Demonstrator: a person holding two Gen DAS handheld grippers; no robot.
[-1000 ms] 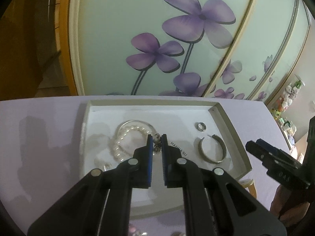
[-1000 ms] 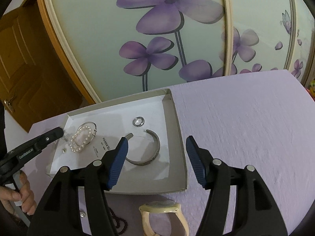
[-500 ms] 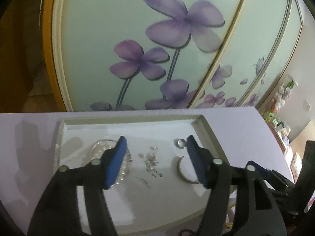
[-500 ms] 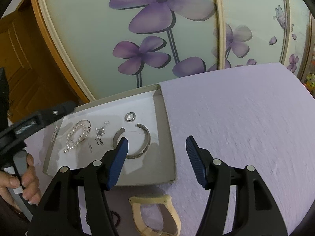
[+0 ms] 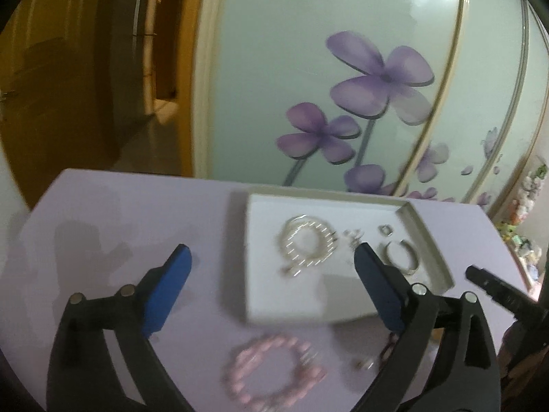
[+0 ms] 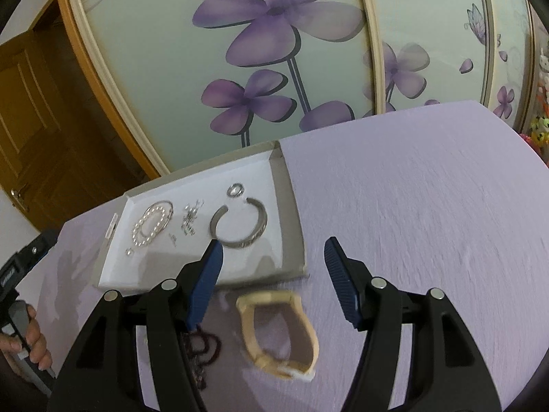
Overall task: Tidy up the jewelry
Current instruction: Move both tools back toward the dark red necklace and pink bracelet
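A shallow white tray (image 5: 264, 288) (image 6: 291, 206) on the lilac table holds a pearl bracelet (image 5: 307, 242) (image 6: 152, 223), small silver earrings (image 6: 190, 218), a ring (image 6: 235, 190) and a silver open bangle (image 6: 240, 228) (image 5: 401, 257). My left gripper (image 5: 272, 274) is open and empty, above the tray's near left side. A pink bead bracelet (image 5: 274, 370) lies on the table in front of the tray. My right gripper (image 6: 272, 269) is open and empty above a cream watch (image 6: 279, 334) just in front of the tray.
A dark bead necklace (image 6: 202, 350) lies left of the watch, partly under the right gripper's left finger. A glass panel with purple flowers (image 6: 274, 34) stands behind the table. A wooden door (image 6: 31, 120) is at the left.
The left gripper opened, let go of the earrings in the tray and drew back and left. The right gripper drew back slightly; the watch shows more fully.
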